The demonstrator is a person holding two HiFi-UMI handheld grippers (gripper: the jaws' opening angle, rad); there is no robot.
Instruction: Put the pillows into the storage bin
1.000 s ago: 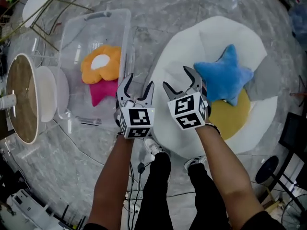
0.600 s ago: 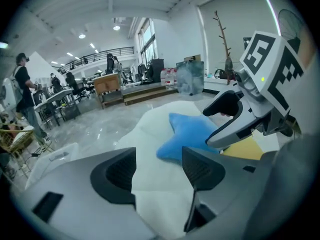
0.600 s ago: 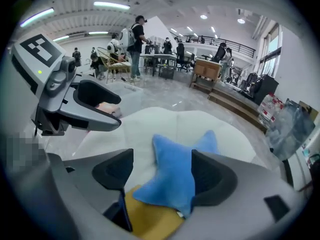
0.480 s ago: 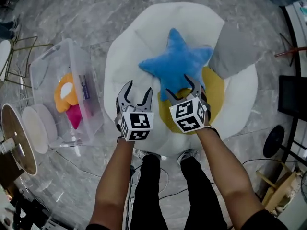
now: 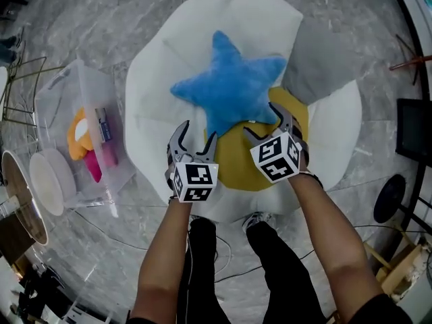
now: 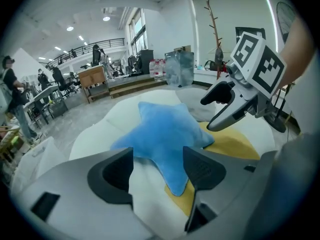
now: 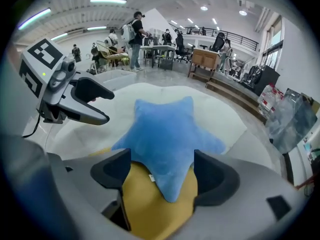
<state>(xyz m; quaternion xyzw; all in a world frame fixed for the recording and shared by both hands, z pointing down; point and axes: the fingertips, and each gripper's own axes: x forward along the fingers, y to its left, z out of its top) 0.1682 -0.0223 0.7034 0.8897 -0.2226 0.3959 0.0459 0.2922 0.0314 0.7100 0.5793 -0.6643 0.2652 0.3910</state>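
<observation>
At the left, on the grey marble floor [image 5: 135, 19], we see the clear plastic storage bin [image 5: 88, 73]. Inside it lie an orange flower pillow [image 5: 77, 137] and, touching it at its lower side, a pink pillow [image 5: 101, 164].

Just beside the bin, to the right, is a big white beanbag [image 5: 162, 66]. On it lies the blue star pillow [image 5: 229, 90], flat, with one point toward the person. This point rests over the edge of a round yellow pillow [image 5: 236, 160], which lies partly under the star.

The left gripper [image 5: 198, 132] hangs over the front of the beanbag, near the lower left side of the star. Its jaws are spread, and they pinch nothing. In the left gripper view we see between them only the white cover and, further away, the lower point of the star.

The right gripper [image 5: 263, 121] is over the yellow pillow, close to the right side of the star. Its jaws have just been opening and now stand wide. In the right gripper view the lower point of the star and the yellow pillow show between them, but the pads do not press on either.

At the far right a grey pillow [image 5: 320, 69] leans on the beanbag, touching the yellow one.
</observation>
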